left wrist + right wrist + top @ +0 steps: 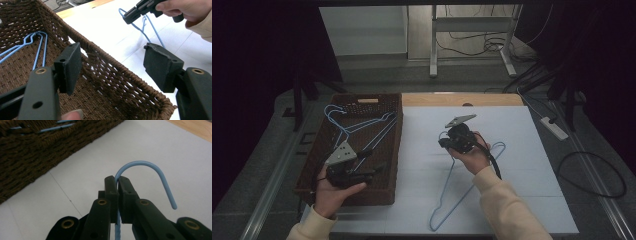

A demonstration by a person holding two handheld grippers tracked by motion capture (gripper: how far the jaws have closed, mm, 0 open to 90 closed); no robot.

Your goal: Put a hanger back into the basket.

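A blue wire hanger [443,192] lies on the white tabletop [522,175]. My right gripper [443,142] is shut on its neck just below the hook. In the right gripper view the hook [150,167] curves up and over to the right above the closed gripper [118,180]. My left gripper [374,171] is open over the front right part of a brown wicker basket [398,145]. In the left gripper view this gripper [112,57] straddles the basket's right wall [120,82], holding nothing. Blue hangers [362,125] lie inside the basket [37,45].
A strip of bare wood [462,100] runs along the table's far edge. A white power strip [554,127] and cables [592,175] lie on the floor to the right. A metal stand's legs [434,45] rise behind the table.
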